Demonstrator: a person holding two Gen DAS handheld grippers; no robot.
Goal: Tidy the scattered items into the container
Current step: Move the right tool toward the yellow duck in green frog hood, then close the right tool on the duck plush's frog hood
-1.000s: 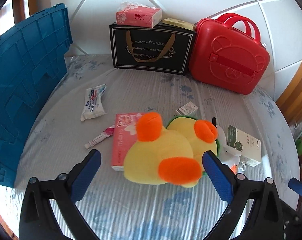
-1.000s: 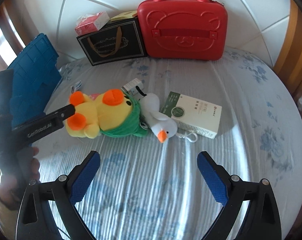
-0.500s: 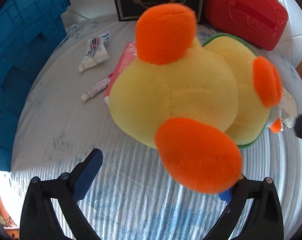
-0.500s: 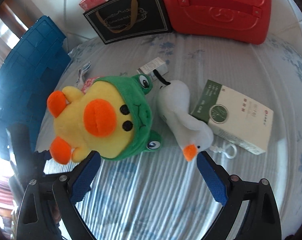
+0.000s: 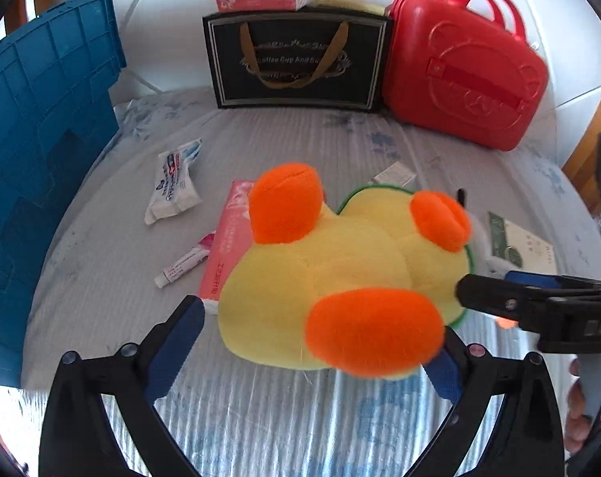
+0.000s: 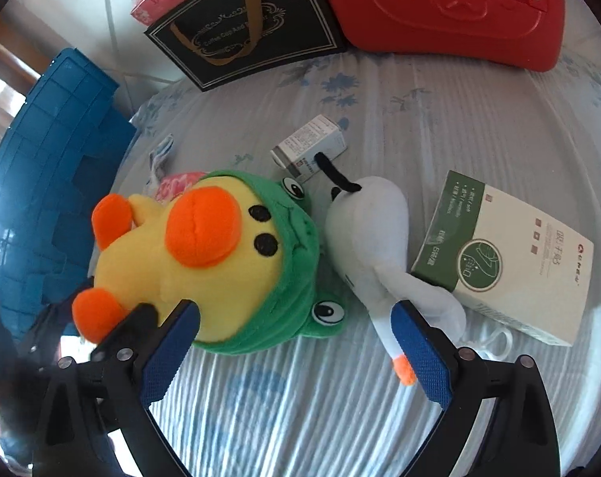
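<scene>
Bed surface: pale striped sheet (image 6: 439, 119) with blue flower print.

Left gripper (image 5: 306, 351): jaws spread wide, nothing clamped. The yellow duck plush (image 5: 340, 274) in its green frog hood is seen at frame centre, its orange feet towards the camera; the lower foot overlaps the right-hand blue pad, but contact cannot be told.

Right gripper (image 6: 296, 351): jaws likewise spread wide, nothing held. In its view the duck plush (image 6: 205, 254) is seen at centre left, just above the left-hand finger. The white goose plush (image 6: 374, 238) is laid just beside it on the right, its orange beak behind the right-hand finger.

Blue crate (image 5: 34, 167): seen along the left edge of the left view, beside the bed.

Other scattered items are noted in the left view:
- toothpaste tube (image 5: 175, 181), left of centre
- small ointment tube (image 5: 185, 264), below it
- pink tissue pack (image 5: 227, 254), partly under the duck

A green-and-cream box (image 6: 507, 258) is seen at the right of the right view, and a small white carton (image 6: 310, 147) above the goose.

At the top of the left view, a black gift bag (image 5: 296, 63) and a red case (image 5: 467, 75) are stood side by side.
</scene>
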